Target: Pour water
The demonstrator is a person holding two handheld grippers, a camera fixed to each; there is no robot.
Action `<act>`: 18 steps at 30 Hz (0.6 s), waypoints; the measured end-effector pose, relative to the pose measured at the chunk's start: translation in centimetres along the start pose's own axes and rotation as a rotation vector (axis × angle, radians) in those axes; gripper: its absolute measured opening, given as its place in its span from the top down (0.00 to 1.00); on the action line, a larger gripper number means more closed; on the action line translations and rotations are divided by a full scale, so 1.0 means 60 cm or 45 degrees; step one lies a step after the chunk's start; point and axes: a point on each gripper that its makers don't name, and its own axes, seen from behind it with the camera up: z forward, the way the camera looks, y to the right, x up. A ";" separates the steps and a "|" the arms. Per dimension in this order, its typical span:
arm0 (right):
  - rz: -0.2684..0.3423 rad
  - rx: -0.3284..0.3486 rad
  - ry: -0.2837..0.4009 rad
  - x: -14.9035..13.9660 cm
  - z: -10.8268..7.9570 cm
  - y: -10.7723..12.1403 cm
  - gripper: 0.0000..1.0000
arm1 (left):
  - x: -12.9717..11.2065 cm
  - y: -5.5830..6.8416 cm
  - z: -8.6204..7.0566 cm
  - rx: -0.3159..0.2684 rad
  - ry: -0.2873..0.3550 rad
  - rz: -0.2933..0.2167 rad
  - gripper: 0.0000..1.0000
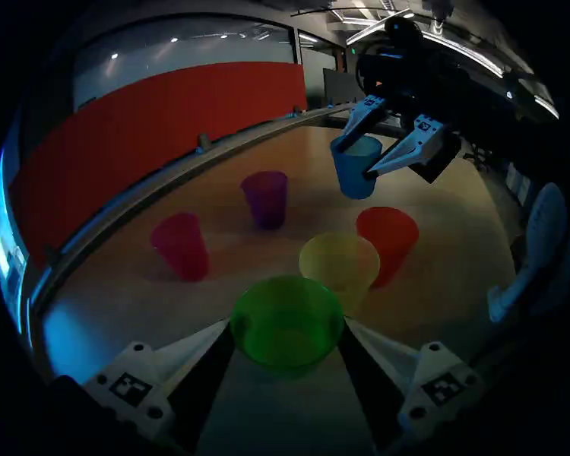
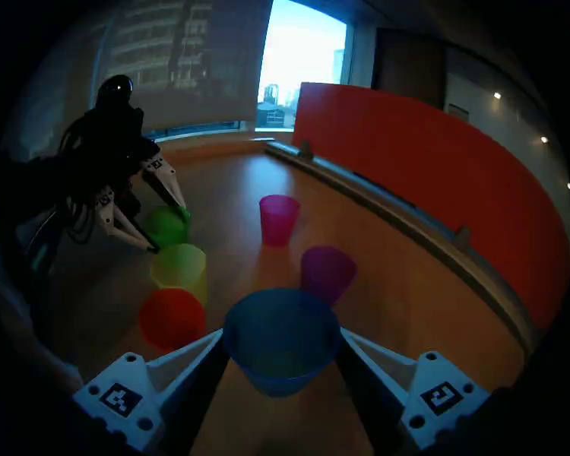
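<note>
Here, the left gripper (image 1: 286,327) pinches 1 green cup (image 1: 287,342), the right gripper (image 2: 281,334) 1 blue cup (image 2: 281,349); 4 other cups (image 1: 339,262) stand on the table (image 1: 452,281).

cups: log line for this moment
left tool holds green cup; right tool holds blue cup; table: yellow cup, red cup, purple cup, pink cup

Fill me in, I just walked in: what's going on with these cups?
Held by a person, the left gripper grips the green cup, the right gripper the blue cup, both upright. The yellow cup, red cup, purple cup and pink cup stand on the wooden table. Nothing is being poured yet.
</note>
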 end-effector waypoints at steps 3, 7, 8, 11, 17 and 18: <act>0.004 0.002 -0.004 -0.004 0.004 -0.001 0.08 | -0.004 -0.001 0.003 -0.003 -0.007 -0.005 0.12; 0.013 0.005 -0.004 -0.008 0.010 -0.003 0.08 | -0.011 0.000 0.007 -0.010 -0.020 -0.013 0.12; 0.015 0.004 -0.004 -0.008 0.011 -0.003 0.08 | -0.013 0.001 0.008 -0.013 -0.022 -0.015 0.12; 0.020 0.002 -0.004 -0.010 0.014 -0.003 0.08 | -0.017 0.002 0.012 -0.016 -0.023 -0.023 0.13; 0.031 0.006 -0.014 -0.020 0.022 -0.005 0.08 | -0.023 0.005 0.013 -0.023 -0.014 -0.040 0.12; 0.033 0.007 -0.016 -0.022 0.024 -0.006 0.08 | -0.024 0.005 0.012 -0.025 -0.013 -0.043 0.12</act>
